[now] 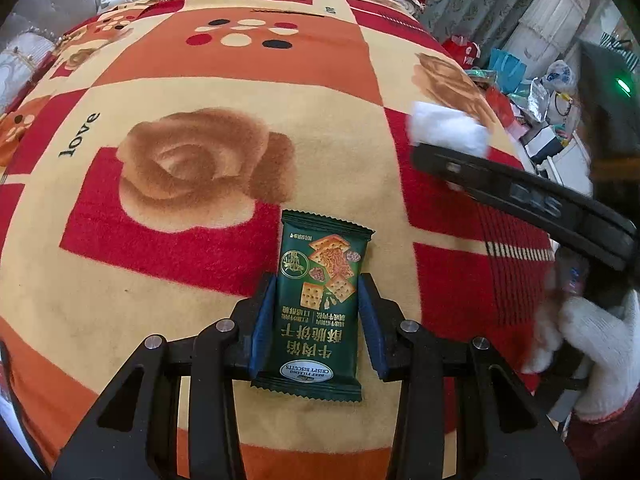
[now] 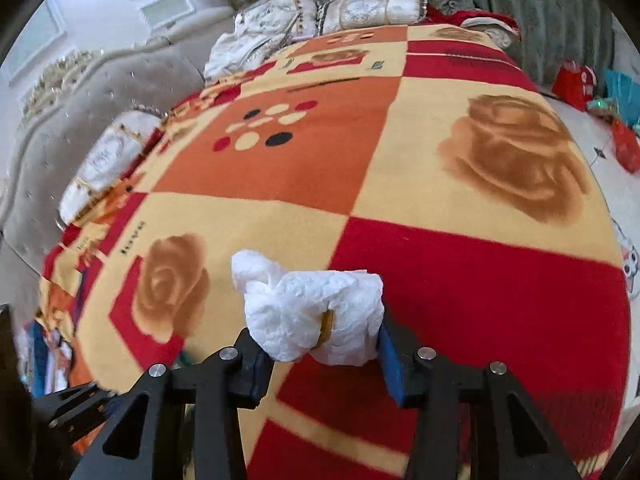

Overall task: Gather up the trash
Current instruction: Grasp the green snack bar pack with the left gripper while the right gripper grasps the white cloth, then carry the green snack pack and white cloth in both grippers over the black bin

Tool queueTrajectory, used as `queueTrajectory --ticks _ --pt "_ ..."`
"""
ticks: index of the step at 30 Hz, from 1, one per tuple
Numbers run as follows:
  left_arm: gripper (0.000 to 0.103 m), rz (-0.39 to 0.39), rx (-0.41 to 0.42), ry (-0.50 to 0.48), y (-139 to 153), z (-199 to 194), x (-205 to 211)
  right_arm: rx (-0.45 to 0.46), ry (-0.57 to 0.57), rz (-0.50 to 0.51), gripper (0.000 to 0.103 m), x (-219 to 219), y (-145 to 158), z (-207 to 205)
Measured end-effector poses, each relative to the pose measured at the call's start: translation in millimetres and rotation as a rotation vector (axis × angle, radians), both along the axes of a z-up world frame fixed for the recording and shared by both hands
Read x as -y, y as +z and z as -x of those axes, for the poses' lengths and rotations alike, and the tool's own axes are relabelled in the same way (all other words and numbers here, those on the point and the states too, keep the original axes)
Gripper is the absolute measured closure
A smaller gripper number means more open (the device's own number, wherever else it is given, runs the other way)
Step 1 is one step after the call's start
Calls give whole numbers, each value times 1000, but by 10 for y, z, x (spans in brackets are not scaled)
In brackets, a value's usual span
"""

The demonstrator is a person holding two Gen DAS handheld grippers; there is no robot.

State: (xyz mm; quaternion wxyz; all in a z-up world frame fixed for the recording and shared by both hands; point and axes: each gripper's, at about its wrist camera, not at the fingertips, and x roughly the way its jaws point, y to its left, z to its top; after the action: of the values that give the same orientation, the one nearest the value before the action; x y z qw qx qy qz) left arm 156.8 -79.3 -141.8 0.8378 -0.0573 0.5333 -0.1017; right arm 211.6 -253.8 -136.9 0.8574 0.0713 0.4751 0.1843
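A bed (image 1: 192, 64) covered by a blanket (image 1: 224, 80) patterned with red, orange and cream squares and brown roses is seen in both wrist views. In the left wrist view, a green biscuit packet (image 1: 316, 304) is seen lying flat on the blanket near the bed's near edge, between the blue pads (image 1: 262, 324) of the left gripper (image 1: 316, 292). The jaws are set on either side of the packet, their pads at or just beside its long edges; whether it is actually pinched cannot be told. Further right in that view, the right gripper (image 1: 520, 196) is seen from the side over the bed's right edge, held by a hand in a white glove (image 1: 596, 352), with white tissue (image 1: 448, 128) at its tip. In the right wrist view, the crumpled tissue (image 2: 316, 316) is gripped between the jaws of the right gripper (image 2: 320, 344), the wad filling the gap and spilling to the left past the fingers. It is held above a red square of the blanket. Pillows (image 2: 360, 10) lie at the bed's far edge, beside a grey tufted headboard (image 2: 80, 92).
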Motion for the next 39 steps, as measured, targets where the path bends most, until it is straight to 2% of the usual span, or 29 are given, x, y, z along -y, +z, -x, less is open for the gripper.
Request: queueTrajectory --ticks 3,8,17,39 --pt "65 28 1 -7 47 60 13 10 5 -1 61 152 89 189" --pt "65 22 18 -31 136 166 166 14 -21 -26 61 454 178 567" --pt "65 19 71 -106 367 347 587 25 -116 -12 61 995 277 1170" --pt "65 37 135 -329 720 623 1872 39 -331 32 61 2142 417 1861"
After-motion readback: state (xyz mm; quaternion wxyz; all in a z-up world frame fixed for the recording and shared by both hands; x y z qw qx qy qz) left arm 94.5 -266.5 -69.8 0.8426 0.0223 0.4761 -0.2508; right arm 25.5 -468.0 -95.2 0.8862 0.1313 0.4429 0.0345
